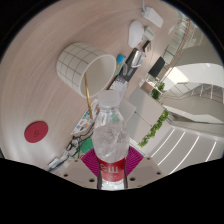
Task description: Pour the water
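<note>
1. Round and pale, the counter [45, 95] fills the view from nine to twelve o'clock, and a bright interior with white curved railings and green foliage [155, 125] lies beyond it from one to four o'clock.
2. Near the counter's edge at about eight o'clock sits a red disc [37, 130]; what it is cannot be made out.
3. At about eleven o'clock a white cup [85, 67] with a faint grid pattern shows its open mouth; it appears tilted, though the wide lens makes that hard to judge.
4. At centre stands a clear plastic water bottle [109, 125] with a white cap and a red label, reaching from the gripper [111, 165] towards the cup.
5. Both pads [90, 160] press on the bottle's lower body, so the gripper is closed around it; the bottle's base is hidden.
6. Small objects beyond the cup, near one o'clock, are too blurred to identify.
</note>
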### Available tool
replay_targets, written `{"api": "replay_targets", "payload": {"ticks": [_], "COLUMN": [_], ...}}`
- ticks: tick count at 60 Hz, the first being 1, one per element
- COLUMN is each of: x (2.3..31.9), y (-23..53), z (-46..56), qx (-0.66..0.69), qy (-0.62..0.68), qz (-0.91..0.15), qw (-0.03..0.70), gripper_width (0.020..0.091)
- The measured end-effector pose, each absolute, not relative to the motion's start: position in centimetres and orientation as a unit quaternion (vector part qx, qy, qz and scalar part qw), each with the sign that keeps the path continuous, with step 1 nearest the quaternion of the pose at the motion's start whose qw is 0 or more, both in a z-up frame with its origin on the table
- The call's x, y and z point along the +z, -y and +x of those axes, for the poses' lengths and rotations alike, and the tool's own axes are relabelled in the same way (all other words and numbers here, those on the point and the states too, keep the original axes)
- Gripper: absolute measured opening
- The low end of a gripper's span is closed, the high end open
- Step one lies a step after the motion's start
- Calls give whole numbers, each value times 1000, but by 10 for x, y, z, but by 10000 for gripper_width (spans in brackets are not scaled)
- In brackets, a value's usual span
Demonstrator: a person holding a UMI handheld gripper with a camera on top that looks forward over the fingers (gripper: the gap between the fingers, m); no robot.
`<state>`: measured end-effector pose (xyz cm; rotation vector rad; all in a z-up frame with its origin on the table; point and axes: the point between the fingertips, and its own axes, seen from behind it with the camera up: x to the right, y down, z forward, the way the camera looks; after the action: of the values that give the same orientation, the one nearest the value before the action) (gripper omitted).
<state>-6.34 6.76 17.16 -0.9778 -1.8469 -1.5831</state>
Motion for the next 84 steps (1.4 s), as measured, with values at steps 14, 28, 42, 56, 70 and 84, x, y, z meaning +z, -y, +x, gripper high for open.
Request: {"api": "replay_targets", "payload": {"ticks": [14, 28, 42, 56, 70, 84], "x": [179, 216, 248, 148, 60, 31], "y": [-74, -79, -58, -46, -41, -25], "z": [-68, -57, -8, 28, 14, 15], "qx": [-611, -532, -98, 49, 71, 83], "qy": [699, 582, 135, 64, 92, 97], "qz": [-308, -495, -775, -789, -806, -829], "qw": [210, 366, 610, 609, 580, 544], "gripper_width": [287, 287, 328, 440, 464, 481]}}
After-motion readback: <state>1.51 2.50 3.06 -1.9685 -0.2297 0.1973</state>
